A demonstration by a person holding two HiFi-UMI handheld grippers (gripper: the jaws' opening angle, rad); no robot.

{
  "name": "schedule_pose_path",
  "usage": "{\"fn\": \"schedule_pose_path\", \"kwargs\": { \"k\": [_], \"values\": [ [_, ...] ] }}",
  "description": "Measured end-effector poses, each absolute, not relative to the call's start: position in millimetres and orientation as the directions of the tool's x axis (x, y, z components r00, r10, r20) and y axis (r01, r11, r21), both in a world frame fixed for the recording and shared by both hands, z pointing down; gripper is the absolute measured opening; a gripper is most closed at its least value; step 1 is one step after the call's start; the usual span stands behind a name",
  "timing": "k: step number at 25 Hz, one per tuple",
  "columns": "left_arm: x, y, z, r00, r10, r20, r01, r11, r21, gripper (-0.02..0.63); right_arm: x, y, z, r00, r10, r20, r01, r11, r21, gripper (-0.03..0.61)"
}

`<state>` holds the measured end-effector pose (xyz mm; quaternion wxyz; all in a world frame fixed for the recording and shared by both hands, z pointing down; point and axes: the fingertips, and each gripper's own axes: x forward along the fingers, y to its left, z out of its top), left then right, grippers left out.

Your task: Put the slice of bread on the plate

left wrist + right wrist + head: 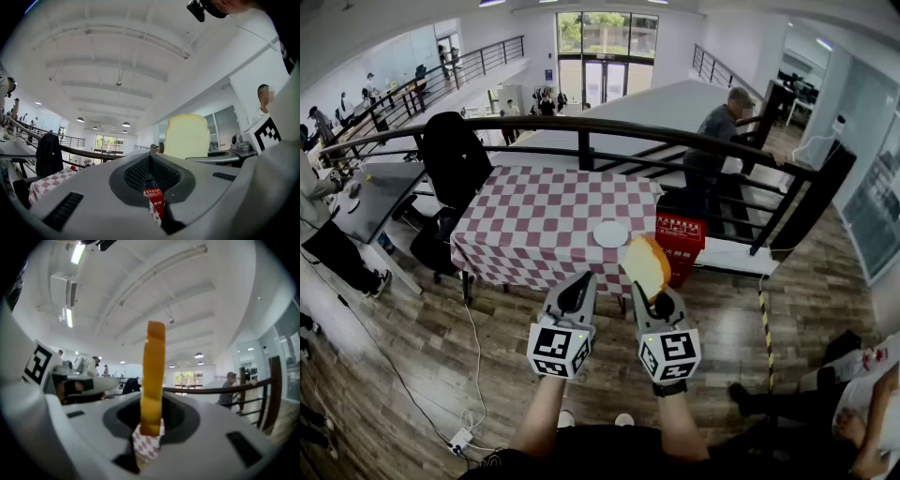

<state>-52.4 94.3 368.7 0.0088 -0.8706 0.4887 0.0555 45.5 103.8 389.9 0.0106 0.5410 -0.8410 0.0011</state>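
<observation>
A slice of bread [645,265] with a golden crust stands upright in my right gripper [656,298], which is shut on its lower edge. In the right gripper view the slice [153,376] shows edge-on, pinched between the jaws of that gripper [151,423]. The white plate [610,233] lies near the front right edge of the table with the red-and-white checked cloth [546,221], beyond and slightly left of the bread. My left gripper [577,292] hangs beside the right one, shut with nothing in it. From the left gripper [150,177] view the bread [186,136] shows broadside to the right.
A red box [680,246] stands at the table's right corner. A black railing [581,127] runs behind the table, and a person [717,131] stands past it. A black chair [450,169] and a grey desk [380,192] are at the left. A cable [473,356] crosses the wooden floor.
</observation>
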Motion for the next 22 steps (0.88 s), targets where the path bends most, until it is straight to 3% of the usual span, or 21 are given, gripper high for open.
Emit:
{"fn": "schedule_pose_path", "kwargs": {
  "k": [22],
  "values": [
    [16, 118, 394, 0.442, -0.895, -0.055, -0.896, -0.443, 0.002, 0.018, 126, 120, 403, -0.467, -0.884, -0.018, -0.881, 0.467, -0.077, 0.100]
  ]
}}
